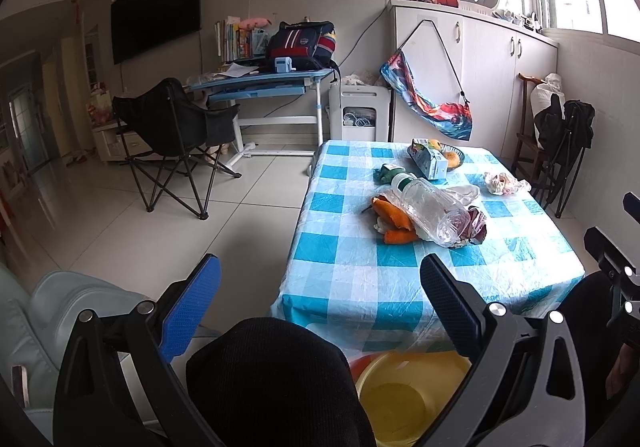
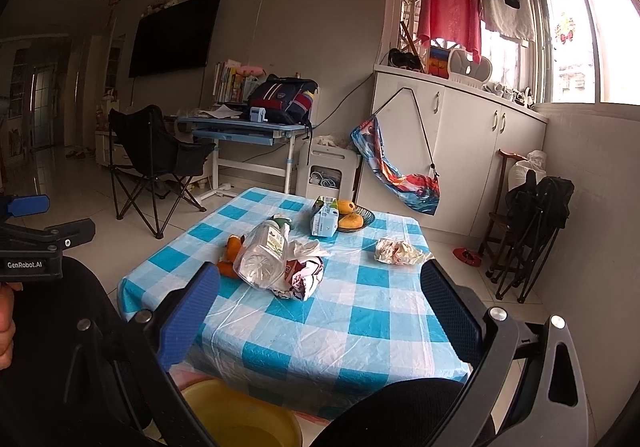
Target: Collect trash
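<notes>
A low table with a blue and white checked cloth holds trash: an empty clear plastic bottle lying on orange peels, a crumpled snack wrapper, a crumpled paper wad and a milk carton. A yellow basin sits on the floor below the table's near edge. My left gripper is open and empty, short of the table. My right gripper is open and empty above the table's near edge.
A dark bowl with oranges stands at the table's far side. A black folding chair and a blue desk stand behind. A folded chair leans at the right wall. My knees are below.
</notes>
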The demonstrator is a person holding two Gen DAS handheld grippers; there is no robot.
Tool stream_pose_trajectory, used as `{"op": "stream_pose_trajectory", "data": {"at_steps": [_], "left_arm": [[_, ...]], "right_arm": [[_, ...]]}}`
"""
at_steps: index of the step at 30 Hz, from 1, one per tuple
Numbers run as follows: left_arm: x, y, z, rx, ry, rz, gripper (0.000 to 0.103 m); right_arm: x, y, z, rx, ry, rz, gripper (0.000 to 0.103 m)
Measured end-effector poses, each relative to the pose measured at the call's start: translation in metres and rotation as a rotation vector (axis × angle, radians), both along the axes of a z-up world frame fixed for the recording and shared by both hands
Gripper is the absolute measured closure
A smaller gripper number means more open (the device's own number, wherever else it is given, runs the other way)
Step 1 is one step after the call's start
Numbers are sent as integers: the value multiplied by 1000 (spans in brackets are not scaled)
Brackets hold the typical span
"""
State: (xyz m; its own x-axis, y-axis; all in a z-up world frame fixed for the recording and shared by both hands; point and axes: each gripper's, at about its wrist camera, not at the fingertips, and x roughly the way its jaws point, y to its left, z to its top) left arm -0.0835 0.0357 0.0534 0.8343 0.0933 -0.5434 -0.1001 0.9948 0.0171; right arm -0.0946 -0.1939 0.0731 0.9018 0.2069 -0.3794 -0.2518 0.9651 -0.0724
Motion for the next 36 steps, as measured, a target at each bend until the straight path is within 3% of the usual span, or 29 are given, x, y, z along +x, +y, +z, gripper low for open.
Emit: {"op": "stream_pose_trajectory", "data": {"at_steps": [6,8,10,12,15,18,20,22,25,28,31,33,36], "left_arm": [[31,10,6,-49,26,23,6],[43,13,1,-63,43,24,6],[54,14,-10,-55,63,31,6],[61,16,-23,-64,90,38,6],[66,19,-44,-79,130,49,6],[73,25,-46,-122,134,51,6],[80,27,-46,-113,130,47,6],[92,26,-46,-114,139,31,6],[117,19,-44,-107,155,9,6],[147,11,-44,-146,185,-20,6],[176,4,-52,-174,223,-24,6],[192,2,-60,-192,253,-7,6],[215,2,-73,-235,298,21,6]], "right_arm": [[58,10,3,36,98,96,7],[80,18,0,37,141,140,14],[101,30,-7,29,200,191,29],[124,42,-19,20,272,210,32],[161,57,-43,26,408,234,44],[193,64,-65,32,528,223,51],[207,65,-78,23,586,202,51],[214,62,-84,39,603,193,45],[218,53,-87,81,622,196,44],[221,59,-106,8,687,207,32],[219,55,-110,40,675,209,37],[220,50,-104,99,664,227,45],[221,33,-98,206,657,243,48]]}}
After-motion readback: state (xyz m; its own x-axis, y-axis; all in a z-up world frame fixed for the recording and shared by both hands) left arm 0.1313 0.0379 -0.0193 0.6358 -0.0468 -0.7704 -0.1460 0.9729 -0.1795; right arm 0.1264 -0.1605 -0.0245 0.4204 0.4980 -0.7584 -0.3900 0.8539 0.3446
